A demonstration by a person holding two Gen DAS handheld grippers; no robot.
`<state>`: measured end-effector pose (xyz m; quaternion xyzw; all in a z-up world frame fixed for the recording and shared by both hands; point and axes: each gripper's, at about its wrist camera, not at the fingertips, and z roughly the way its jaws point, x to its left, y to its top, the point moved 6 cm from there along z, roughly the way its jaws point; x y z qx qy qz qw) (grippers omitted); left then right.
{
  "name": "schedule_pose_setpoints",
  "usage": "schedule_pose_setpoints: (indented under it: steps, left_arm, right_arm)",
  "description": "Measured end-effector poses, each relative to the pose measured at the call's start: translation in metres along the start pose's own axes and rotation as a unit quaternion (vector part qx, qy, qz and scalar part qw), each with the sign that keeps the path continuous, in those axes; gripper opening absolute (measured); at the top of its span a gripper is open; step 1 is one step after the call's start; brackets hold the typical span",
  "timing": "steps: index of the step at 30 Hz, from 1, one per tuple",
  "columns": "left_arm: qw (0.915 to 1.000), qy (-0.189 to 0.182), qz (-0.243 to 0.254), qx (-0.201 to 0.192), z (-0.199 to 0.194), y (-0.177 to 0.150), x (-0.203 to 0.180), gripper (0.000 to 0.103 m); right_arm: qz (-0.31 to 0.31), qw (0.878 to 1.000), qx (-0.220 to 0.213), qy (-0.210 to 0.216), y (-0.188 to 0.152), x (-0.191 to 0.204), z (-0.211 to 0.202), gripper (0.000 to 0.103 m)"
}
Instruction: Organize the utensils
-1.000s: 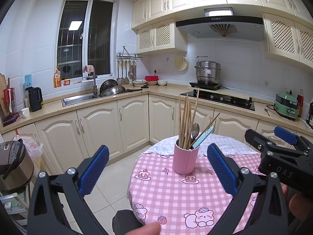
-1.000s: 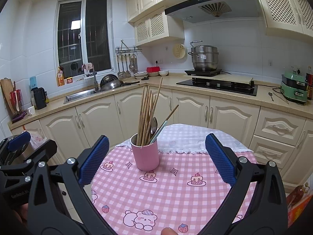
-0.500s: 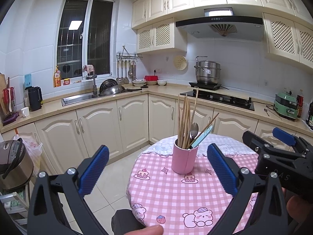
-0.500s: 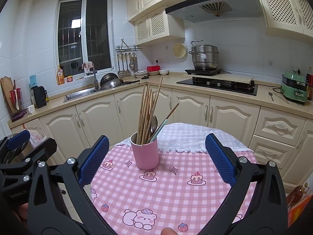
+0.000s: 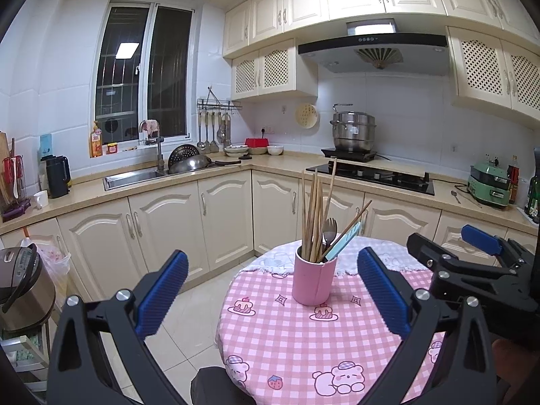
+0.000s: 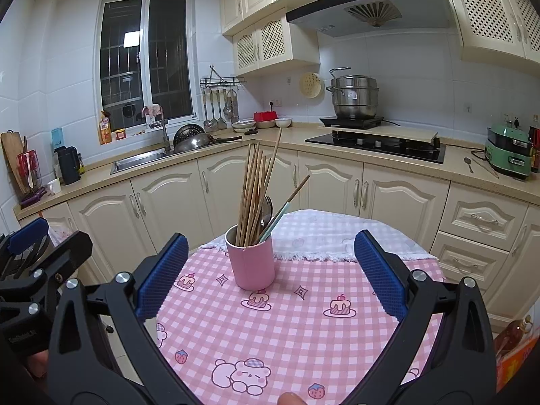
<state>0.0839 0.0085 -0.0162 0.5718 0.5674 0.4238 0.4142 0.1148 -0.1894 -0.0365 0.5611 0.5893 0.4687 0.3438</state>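
A pink cup (image 5: pixel 313 280) stands upright on the round table with the pink checked cloth (image 5: pixel 303 344). It holds several wooden chopsticks (image 5: pixel 312 216), a metal spoon (image 5: pixel 329 231) and a light blue-handled utensil (image 5: pixel 344 241). The cup also shows in the right wrist view (image 6: pixel 251 260), with the chopsticks (image 6: pixel 254 189) in it. My left gripper (image 5: pixel 271 295) is open and empty, short of the cup. My right gripper (image 6: pixel 270 275) is open and empty, also short of the cup. The right gripper shows at the right edge of the left wrist view (image 5: pixel 472 263).
Cream kitchen cabinets (image 5: pixel 162 229) run behind the table, with a sink (image 5: pixel 135 177), a hob (image 5: pixel 371 175) and a steel pot (image 5: pixel 352 130) on the counter. A rice cooker (image 5: pixel 20 287) stands at the left. A white cloth (image 6: pixel 324 233) covers the table's far part.
Both grippers have drifted slightly; the cup sits a little lower and nearer in the right view. Jaws stay open and nothing was taken hold of.
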Motion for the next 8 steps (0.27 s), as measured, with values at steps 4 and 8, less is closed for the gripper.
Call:
schedule_pose_setpoints:
  steps: [4, 8]
  left_arm:
    - [1.0, 0.006, 0.0, 0.005, 0.0012, 0.0004, 0.0009, 0.098]
    - [0.9999, 0.002, -0.006, 0.01, 0.0034, -0.0001, 0.0026, 0.098]
  right_arm:
    - [0.0, 1.0, 0.0, 0.0, -0.0003, -0.0004, 0.0002, 0.097]
    - [0.0, 1.0, 0.0, 0.0, -0.0005, -0.0009, 0.0004, 0.097]
